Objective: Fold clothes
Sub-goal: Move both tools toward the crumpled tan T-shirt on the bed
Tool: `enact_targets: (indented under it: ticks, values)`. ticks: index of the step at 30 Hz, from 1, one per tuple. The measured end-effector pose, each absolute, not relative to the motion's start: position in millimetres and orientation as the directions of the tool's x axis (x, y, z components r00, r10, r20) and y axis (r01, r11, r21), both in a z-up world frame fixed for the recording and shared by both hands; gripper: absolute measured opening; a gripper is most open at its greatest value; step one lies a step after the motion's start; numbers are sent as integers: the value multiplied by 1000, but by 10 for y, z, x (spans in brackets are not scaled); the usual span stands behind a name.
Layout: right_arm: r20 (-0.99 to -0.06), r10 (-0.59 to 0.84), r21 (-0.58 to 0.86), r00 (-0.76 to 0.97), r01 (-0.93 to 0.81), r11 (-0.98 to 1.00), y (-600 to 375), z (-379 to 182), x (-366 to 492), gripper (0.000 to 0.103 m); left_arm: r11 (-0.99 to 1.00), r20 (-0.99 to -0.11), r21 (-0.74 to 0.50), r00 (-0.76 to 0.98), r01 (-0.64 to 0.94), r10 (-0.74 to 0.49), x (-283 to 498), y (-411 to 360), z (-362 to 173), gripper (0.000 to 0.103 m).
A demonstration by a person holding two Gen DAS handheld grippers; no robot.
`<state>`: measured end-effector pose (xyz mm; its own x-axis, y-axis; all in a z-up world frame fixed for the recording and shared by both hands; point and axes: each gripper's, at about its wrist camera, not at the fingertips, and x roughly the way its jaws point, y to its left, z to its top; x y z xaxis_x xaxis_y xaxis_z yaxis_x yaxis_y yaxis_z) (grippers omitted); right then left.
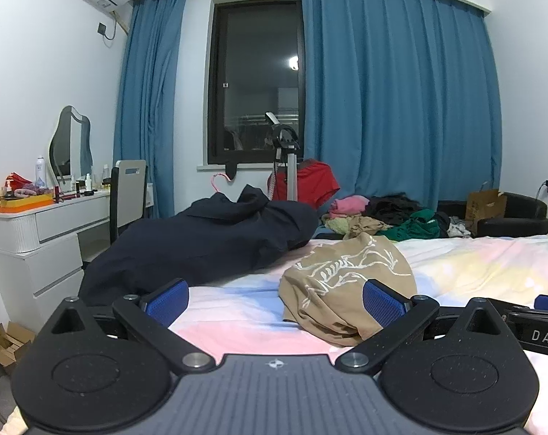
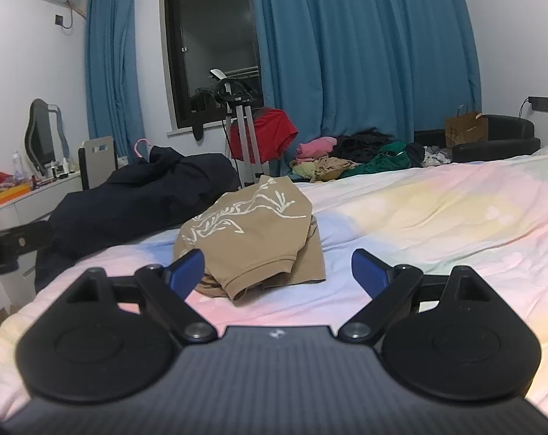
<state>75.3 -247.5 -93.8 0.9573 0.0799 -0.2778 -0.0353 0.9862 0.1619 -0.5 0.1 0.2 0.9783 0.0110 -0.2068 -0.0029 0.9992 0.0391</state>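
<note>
A crumpled tan garment [image 1: 346, 282] with a white printed pattern lies on the pastel bed sheet [image 1: 473, 264]. It also shows in the right wrist view [image 2: 252, 232]. My left gripper [image 1: 275, 302] is open and empty, just in front of the garment, its right pad close to the cloth. My right gripper [image 2: 277, 272] is open and empty, hovering just short of the garment's near hem. A dark navy garment [image 1: 208, 243] lies bunched at the bed's left side, also visible in the right wrist view [image 2: 140, 195].
A heap of mixed clothes [image 1: 382, 217] lies at the bed's far edge. A tripod [image 2: 243, 137] with a red garment [image 2: 274, 134] stands behind. A white dresser [image 1: 38, 239] and chair [image 1: 127, 195] stand left. A black sofa [image 2: 498, 141] holds a paper bag.
</note>
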Motion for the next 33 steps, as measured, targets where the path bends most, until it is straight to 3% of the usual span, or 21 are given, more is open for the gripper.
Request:
enact_targets:
  ticks: [28,33]
  values:
    - [-262,63,157,963,-22,987,-2492,-798,667,90,999,-234,43,972,12,-2,37,-17,1,103]
    - [-249,63,195,966,-14,981,-2507,-633,628,90,996,-220,48,974,74,-62,-58,-25,56,103]
